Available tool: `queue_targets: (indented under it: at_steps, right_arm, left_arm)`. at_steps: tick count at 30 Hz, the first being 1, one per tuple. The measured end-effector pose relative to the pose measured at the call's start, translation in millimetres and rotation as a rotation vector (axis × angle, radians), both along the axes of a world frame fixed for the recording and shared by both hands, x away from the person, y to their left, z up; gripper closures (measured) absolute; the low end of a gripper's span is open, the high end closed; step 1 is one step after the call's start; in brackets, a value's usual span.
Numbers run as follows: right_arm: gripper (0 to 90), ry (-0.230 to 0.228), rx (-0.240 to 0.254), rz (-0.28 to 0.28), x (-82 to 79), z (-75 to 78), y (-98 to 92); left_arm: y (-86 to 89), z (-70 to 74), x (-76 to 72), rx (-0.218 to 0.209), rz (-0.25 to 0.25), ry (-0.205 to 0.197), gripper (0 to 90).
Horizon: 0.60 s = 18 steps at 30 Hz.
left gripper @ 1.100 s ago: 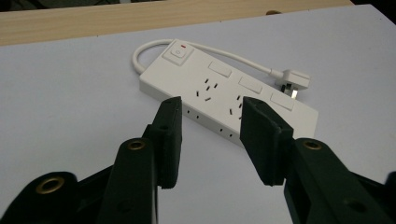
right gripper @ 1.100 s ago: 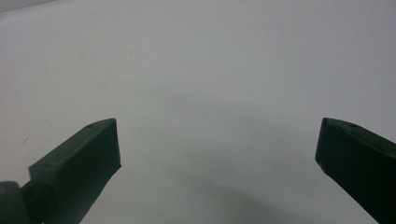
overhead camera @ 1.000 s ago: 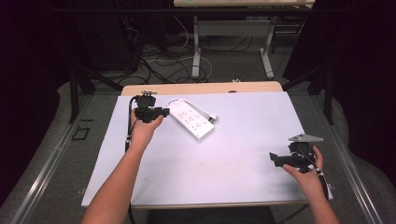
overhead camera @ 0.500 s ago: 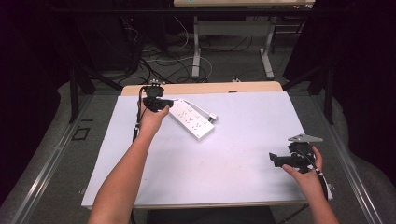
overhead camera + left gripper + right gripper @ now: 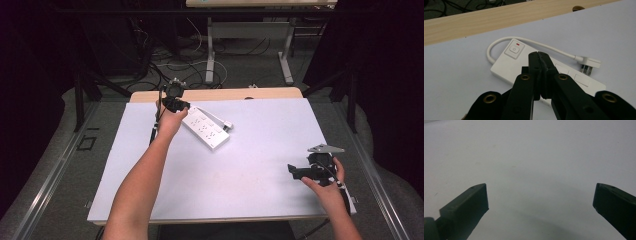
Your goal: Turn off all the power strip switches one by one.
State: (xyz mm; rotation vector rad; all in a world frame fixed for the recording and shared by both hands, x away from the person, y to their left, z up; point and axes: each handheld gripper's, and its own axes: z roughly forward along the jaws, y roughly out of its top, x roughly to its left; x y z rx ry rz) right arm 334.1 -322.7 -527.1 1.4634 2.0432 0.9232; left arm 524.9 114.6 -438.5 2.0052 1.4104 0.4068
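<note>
While the white power strip (image 5: 206, 128) lies at the far left of the table (image 5: 250, 165), we poise our left gripper (image 5: 539, 53) above its switch end, jaws just pressed together on nothing; our right gripper (image 5: 291, 171), near right, gapes wide and empty.

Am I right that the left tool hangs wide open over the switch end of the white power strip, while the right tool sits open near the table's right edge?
Not quite: the left tool is shut, jaws pressed together with nothing between them, as the left gripper view shows. The rest holds: it hangs over the power strip's switch end, and the right tool sits open.
</note>
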Motion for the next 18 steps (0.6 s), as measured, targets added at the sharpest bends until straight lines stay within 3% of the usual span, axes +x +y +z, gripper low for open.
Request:
queue_targets:
  at_steps: [3,9,18]
  right_arm:
    - [0.0,0.004,0.005,0.001,0.1,-0.2,0.8]
    - [0.0,0.001,0.001,0.003,0.2,-0.3,1.0]
    - [0.0,0.003,0.003,-0.005,0.3,-1.1,1.1]
  left_arm:
    - [-3.8,-1.9,5.2,-0.008,0.019,0.011,90.0]
    - [-7.0,-6.7,16.6,0.002,0.008,0.014,90.0]
    - [-0.3,-20.9,30.4,0.021,0.034,0.045,90.0]
